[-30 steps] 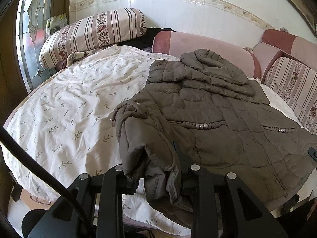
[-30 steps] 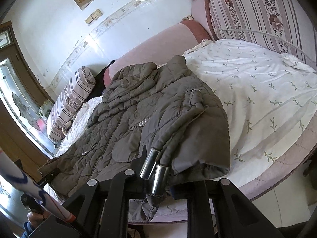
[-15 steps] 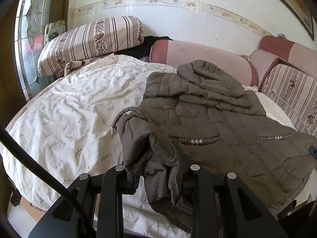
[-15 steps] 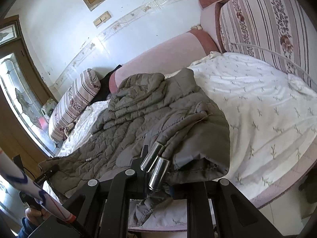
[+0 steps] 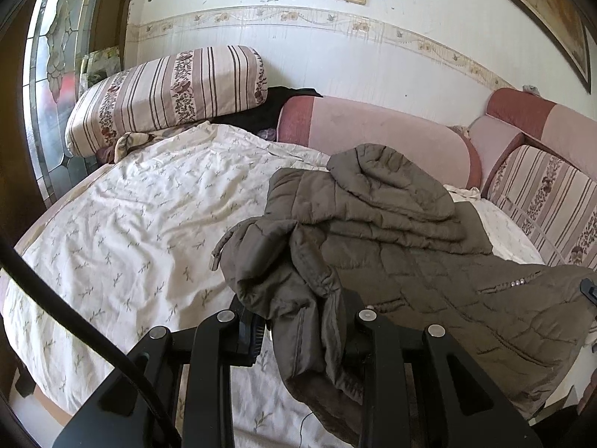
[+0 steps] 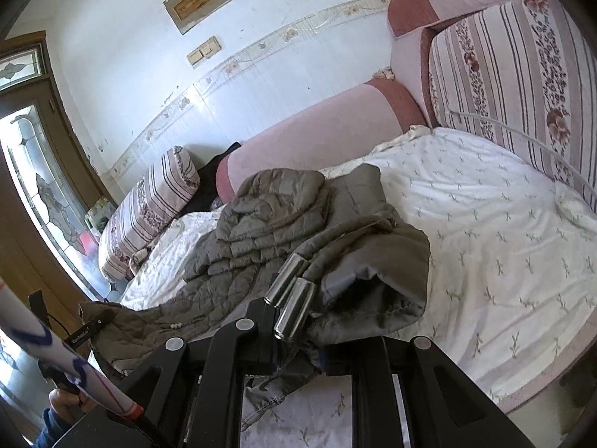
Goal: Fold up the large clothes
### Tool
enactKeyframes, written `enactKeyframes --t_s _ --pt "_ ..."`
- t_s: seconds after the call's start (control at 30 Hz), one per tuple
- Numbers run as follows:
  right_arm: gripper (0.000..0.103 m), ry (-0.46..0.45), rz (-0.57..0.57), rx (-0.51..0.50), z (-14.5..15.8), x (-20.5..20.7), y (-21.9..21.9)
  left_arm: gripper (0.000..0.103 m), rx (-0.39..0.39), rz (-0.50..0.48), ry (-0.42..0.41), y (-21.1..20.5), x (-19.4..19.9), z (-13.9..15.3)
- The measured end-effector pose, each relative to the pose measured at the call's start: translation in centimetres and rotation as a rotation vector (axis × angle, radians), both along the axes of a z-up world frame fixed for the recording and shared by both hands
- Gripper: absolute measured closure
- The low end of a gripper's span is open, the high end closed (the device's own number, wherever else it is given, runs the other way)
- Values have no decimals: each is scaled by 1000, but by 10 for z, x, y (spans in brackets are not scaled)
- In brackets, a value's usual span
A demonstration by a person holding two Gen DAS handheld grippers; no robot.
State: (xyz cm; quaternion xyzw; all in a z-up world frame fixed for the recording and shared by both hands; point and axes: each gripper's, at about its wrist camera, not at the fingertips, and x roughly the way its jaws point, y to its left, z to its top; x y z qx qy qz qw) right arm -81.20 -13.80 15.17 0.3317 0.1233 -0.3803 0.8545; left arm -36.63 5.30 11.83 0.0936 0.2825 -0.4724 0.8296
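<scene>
A large olive-brown quilted jacket (image 5: 403,239) lies on a bed with a white floral sheet (image 5: 141,216). My left gripper (image 5: 302,332) is shut on a bunched lower corner of the jacket, lifted above the bed's near edge. In the right wrist view the same jacket (image 6: 268,231) spreads toward the far left. My right gripper (image 6: 294,347) is shut on the other lower corner, whose hem (image 6: 373,283) folds over it. Two shiny metal drawstring ends (image 6: 293,298) hang by the fingers.
A striped bolster (image 5: 168,93) and pink cushions (image 5: 373,138) line the wall behind the bed. A striped cushion (image 6: 522,74) stands on the right. A stained-glass door (image 6: 41,194) is at the left. The bed's rounded edge (image 6: 541,380) drops to the floor.
Both grippers have risen and pulled the jacket's lower edge up and toward the far side. The cloth under them bunches more and more wall shows.
</scene>
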Motion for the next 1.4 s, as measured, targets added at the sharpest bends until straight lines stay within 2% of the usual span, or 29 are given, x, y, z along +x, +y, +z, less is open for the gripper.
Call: enactKeyframes --t_s 0.43,0.57,0.77,0.9,0.93,1.07,1.17,1.23,1.3,1.4 --pt "87 -5 -11 -77 53 34 -57 76 -47 -5 13 -48 35 51" --pt "87 -22 -22 -70 66 49 -92 75 -67 7 -23 -82 49 72" --pt "87 15 -40 -87 75 88 -157 71 -77 31 -68 -143 82 89" --pt "87 35 -58 -67 70 118 -205 65 -71 57 -61 -185 115 92" --pt "87 39 -68 -56 67 125 -218 59 -70 68 -67 -196 124 93" --pt "87 52 -113 22 46 150 -270 53 -73 152 -146 -227 154 100" --pt "87 74 -140 66 26 164 -304 51 -71 180 -129 -235 178 105" --pt "87 95 -156 90 13 171 -325 45 -81 196 -117 -233 190 104" --pt "87 124 -170 106 0 181 -344 41 -83 212 -125 -230 196 100" --pt "87 162 -192 122 -14 193 -366 41 -74 191 -117 -231 193 83"
